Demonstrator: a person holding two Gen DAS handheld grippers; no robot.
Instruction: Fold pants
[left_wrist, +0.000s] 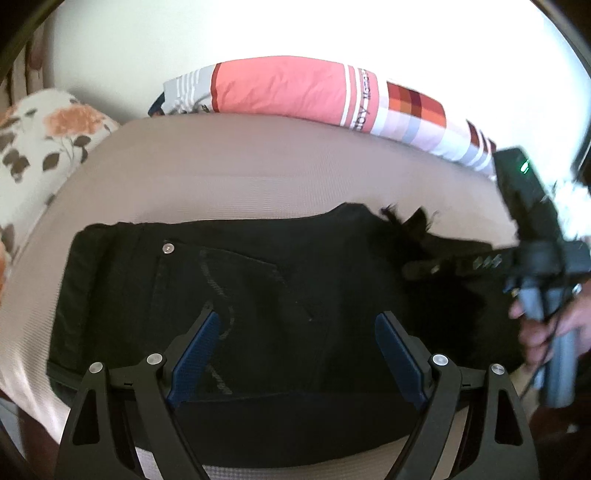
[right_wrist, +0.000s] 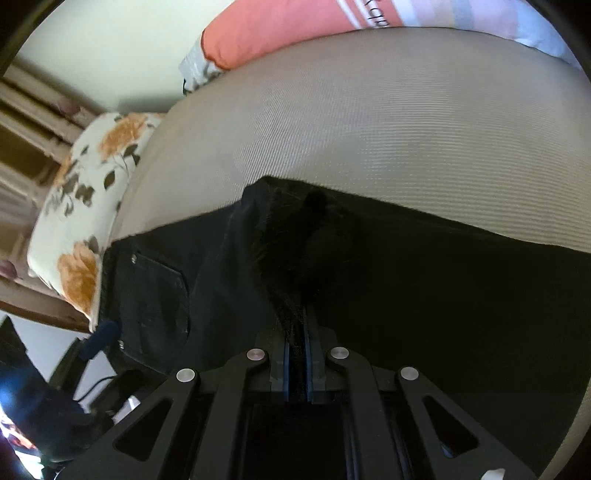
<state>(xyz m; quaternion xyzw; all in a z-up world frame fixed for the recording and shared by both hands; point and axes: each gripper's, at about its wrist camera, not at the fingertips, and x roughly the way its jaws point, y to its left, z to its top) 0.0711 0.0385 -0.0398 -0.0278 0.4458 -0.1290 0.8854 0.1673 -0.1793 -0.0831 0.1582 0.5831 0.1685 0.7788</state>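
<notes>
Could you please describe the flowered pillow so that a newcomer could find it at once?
Start at the beige bed where the black pants lie. The flowered pillow sits beyond their waistband end, white with orange blooms and brown leaves, unlike the pink striped pillow.

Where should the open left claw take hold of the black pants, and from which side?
Best at the waistband edge of the pants, near the pocket rivet, coming down from above at the left end. That edge lies flat and free on the bed, while the right claw already pinches the frayed hem. The left claw hangs open over the pocket.
</notes>
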